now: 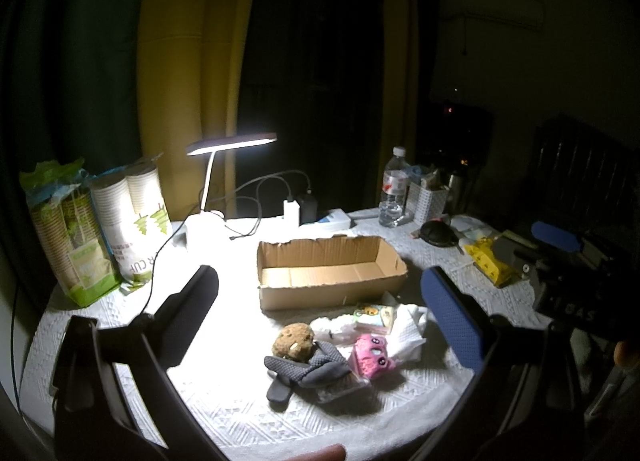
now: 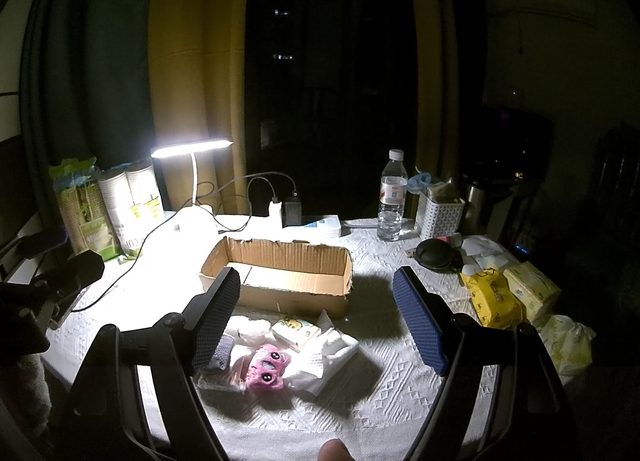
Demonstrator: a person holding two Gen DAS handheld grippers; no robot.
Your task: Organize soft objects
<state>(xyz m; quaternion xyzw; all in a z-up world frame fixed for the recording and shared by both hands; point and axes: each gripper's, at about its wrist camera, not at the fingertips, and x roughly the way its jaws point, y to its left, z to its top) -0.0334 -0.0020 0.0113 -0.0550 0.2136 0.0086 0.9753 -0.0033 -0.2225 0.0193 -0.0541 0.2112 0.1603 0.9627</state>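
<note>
An open cardboard box (image 1: 330,275) (image 2: 280,275) stands mid-table with nothing visible inside. In front of it lies a pile of soft things: a brown plush (image 1: 292,341), a grey knitted glove (image 1: 310,371), a pink plush with eyes (image 1: 372,357) (image 2: 266,367), a small tissue pack (image 1: 374,317) (image 2: 296,331) and white cloth (image 1: 408,331) (image 2: 328,353). My left gripper (image 1: 320,313) is open and empty, held above the pile. My right gripper (image 2: 318,317) is open and empty above the pile; it also shows in the left wrist view (image 1: 560,257).
A lit desk lamp (image 1: 230,143) with cables stands behind the box. Paper cup sleeves (image 1: 132,221) stand at the left. A water bottle (image 2: 392,197), a white basket (image 2: 438,215), a black pouch (image 2: 434,253) and yellow tissue packs (image 2: 494,297) lie at the right.
</note>
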